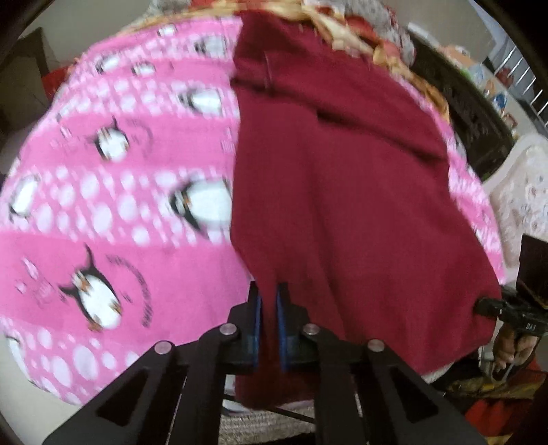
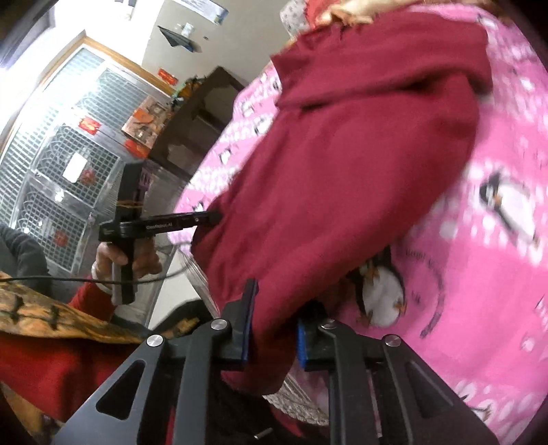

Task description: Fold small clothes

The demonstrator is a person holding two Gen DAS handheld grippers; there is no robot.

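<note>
Containers: none clearly readable. A metal wire-grid cage or rack [image 2: 65,164] stands in the room behind; what it holds cannot be told.

Surface: pink fleece blanket [image 1: 102,205], printed with penguins and white dots, spread across the work surface. A floral-patterned cloth [image 1: 346,24] lies at its far end. Both views motion-blurred.

Room: dark wooden furniture [image 2: 202,113] beside the blanket's edge; wire shelving with small packages [image 1: 507,85] on the other side; a pale patterned cushion or chair [image 1: 524,191] just beside the surface.

Task item: dark red garment [image 1: 342,188], lying on the blanket. Long axis runs from the near edge toward the far end of the surface. Its near hem is raised off the blanket at both near corners; the far part lies flat, with a fold or seam crossing it.

Left gripper [image 1: 269,308]: jaws pressed together, pinching a thin fold of the garment's near-left edge between the blue pads [image 1: 281,318]. In the right wrist view it reaches in from the side, held by a hand [image 2: 133,260] with a red sleeve.

Right gripper [image 2: 274,318]: jaws partly closed, clamped on a thicker bunch of the garment's near-right corner, cloth filling the gap.
</note>
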